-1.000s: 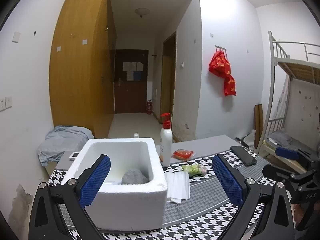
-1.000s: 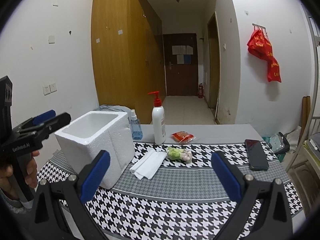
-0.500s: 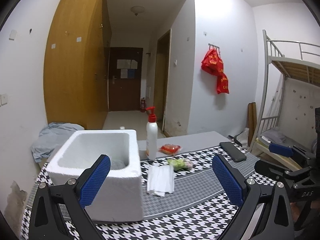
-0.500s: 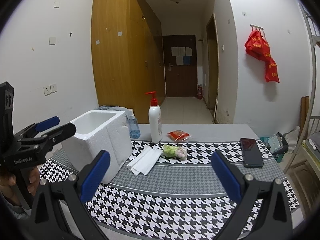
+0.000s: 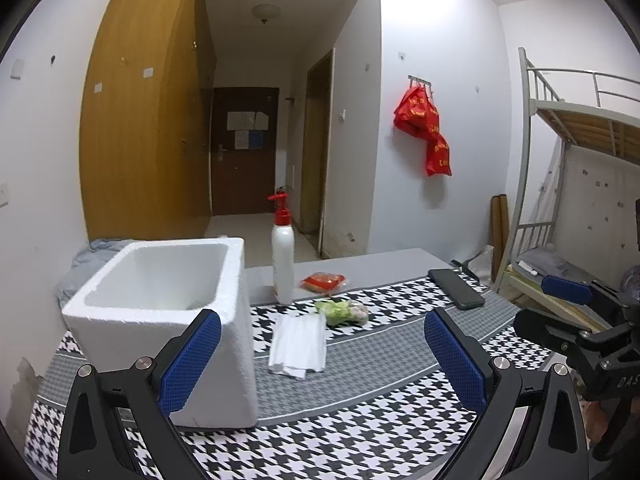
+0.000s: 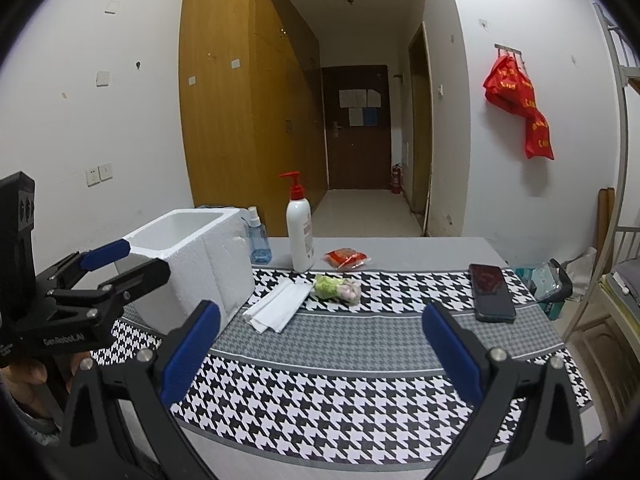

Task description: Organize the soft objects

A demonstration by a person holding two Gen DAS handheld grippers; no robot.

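A white foam box (image 5: pixel 168 312) (image 6: pixel 192 264) stands on the left of the houndstooth cloth; its inside is hidden from this low angle. Beside it lie folded white tissues (image 5: pixel 298 346) (image 6: pixel 278 306), a green and pink soft bag (image 5: pixel 344 312) (image 6: pixel 336 288) and a red packet (image 5: pixel 323 282) (image 6: pixel 346 258). My left gripper (image 5: pixel 322 360) is open and empty, low in front of the box. My right gripper (image 6: pixel 320 348) is open too, empty, over the cloth's front edge. Each gripper shows in the other's view: the left gripper (image 6: pixel 116 264) and the right gripper (image 5: pixel 556 304).
A white pump bottle (image 5: pixel 282 260) (image 6: pixel 300 232) with a red top stands behind the tissues, a blue spray bottle (image 6: pixel 258 240) beside the box. A black phone (image 5: pixel 456 288) (image 6: pixel 491 292) lies at the right. A bunk bed (image 5: pixel 580 208) stands past the table's right edge.
My left gripper has pulled back and dropped from above the box, so the grey item inside is no longer seen. The right gripper has drawn back slightly. Both stay open.
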